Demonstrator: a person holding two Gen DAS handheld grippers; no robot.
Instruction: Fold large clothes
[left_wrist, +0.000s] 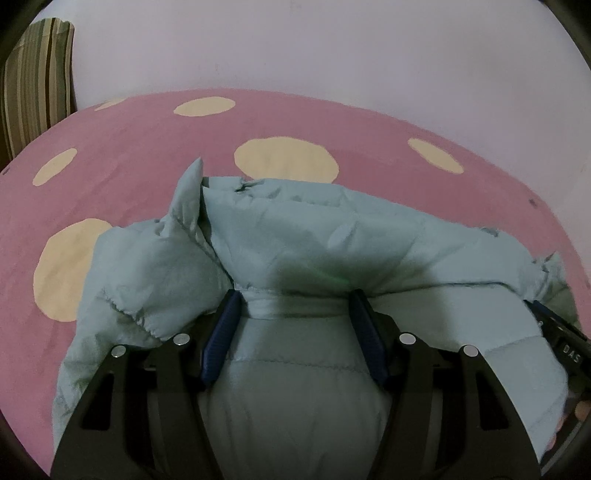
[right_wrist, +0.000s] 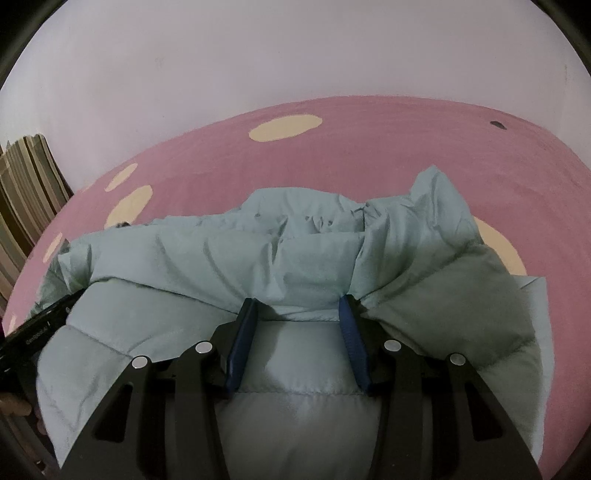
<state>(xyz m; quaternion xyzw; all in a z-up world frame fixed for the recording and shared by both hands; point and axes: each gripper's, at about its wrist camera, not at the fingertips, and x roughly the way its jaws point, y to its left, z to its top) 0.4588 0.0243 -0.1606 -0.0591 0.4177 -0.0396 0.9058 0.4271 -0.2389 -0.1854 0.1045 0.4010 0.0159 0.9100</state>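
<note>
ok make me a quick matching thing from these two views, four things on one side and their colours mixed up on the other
Things:
1. puffer jacket
2. bedsheet
3. spots on the bedsheet
4. pads of the right tongs

Colours:
a. cream
b. dark blue
c. pale blue-green
d. pink

Pairs: 1-c, 2-d, 3-a, 4-b
</note>
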